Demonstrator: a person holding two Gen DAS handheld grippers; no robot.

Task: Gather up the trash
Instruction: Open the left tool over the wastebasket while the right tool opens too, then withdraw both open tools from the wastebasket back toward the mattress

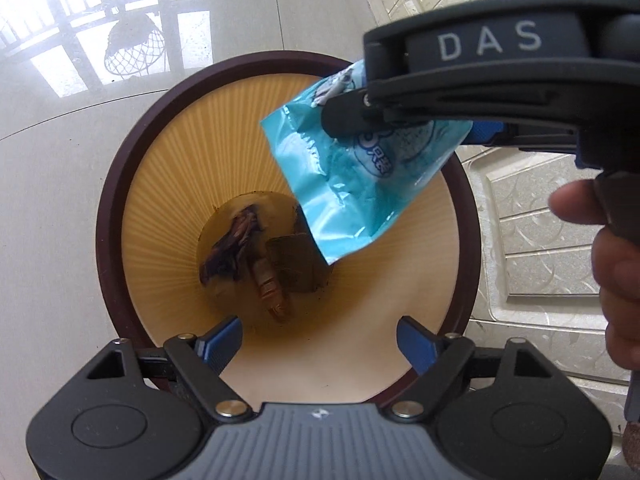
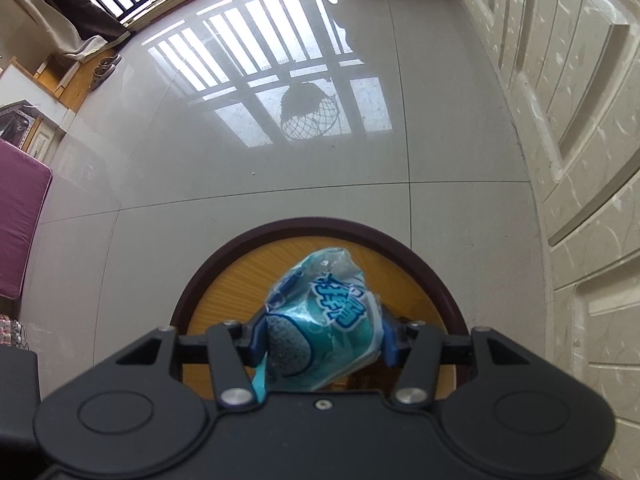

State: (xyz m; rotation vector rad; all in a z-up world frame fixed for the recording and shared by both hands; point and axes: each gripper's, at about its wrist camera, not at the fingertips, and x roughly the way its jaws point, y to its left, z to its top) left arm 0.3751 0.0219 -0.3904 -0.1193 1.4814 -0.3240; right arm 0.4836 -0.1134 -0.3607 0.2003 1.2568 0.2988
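Above the bin (image 1: 120,184) — crinkled teal wrapper (image 2: 320,320) in right claw (image 2: 322,336); left claw (image 1: 320,344) wide.

The blue wrapper (image 2: 320,320) hides the bin's (image 2: 224,264) depths — its near rim is cut off.

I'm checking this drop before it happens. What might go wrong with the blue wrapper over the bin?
The wrapper hangs toward the far right side of the bin, so it may catch the rim or fall outside. The crumpled film bulges between the right gripper fingers and might cling to them.
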